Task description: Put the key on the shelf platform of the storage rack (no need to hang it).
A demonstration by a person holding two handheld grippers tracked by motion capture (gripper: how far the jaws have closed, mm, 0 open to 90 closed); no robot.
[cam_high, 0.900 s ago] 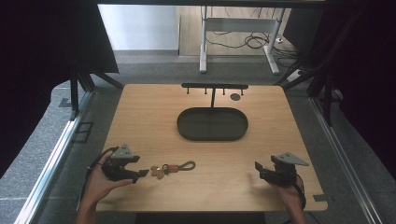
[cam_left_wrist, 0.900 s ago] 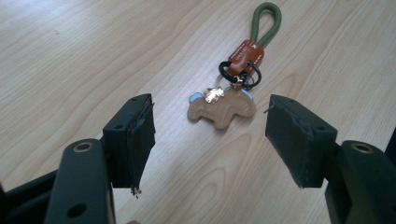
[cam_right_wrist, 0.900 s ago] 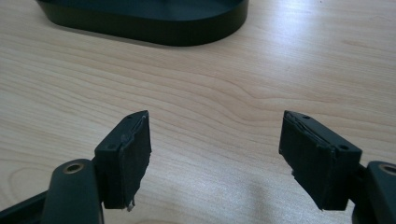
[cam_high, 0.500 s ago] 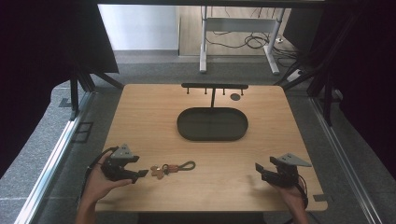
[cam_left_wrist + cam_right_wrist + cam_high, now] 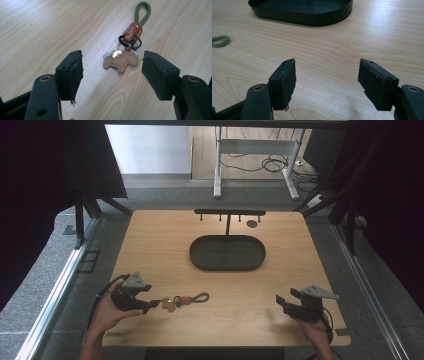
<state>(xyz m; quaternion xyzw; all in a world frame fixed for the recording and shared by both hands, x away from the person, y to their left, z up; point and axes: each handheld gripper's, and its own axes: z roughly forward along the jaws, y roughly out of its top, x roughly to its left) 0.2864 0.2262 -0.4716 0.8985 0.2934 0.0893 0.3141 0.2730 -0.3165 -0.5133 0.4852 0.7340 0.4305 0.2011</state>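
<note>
So the bench (image 5: pixel 280 315) is showing a pale wood-grain top, smooth and matte. Lying flat on it near the front left is a keychain (image 5: pixel 125 47): a tan horse-shaped leather tag, a small gold-looking charm on top of it, black rings, a reddish-brown leather tab and an olive green cord loop running away from the rings. In the high view the keychain (image 5: pixel 182 300) is sitting just beside the tips of the left hand-held gripper (image 5: pixel 150 302), not touching as far as I can tell. The left hand-held gripper (image 5: pixel 112 75) is standing wide open, its black padded jaws flanking the horse tag from short of it, holding nothing. Further back, mid-bench, a dark oval tray (image 5: pixel 227 254) with a low rim is sitting in front of a black T-shaped rack (image 5: pixel 229 214) with little pegs. The right hand-held gripper (image 5: pixel 282 301) is resting at the front right, well apart from the keychain, jaws spread wide over bare wood (image 5: pixel 327 77), gripping nothing.
</note>
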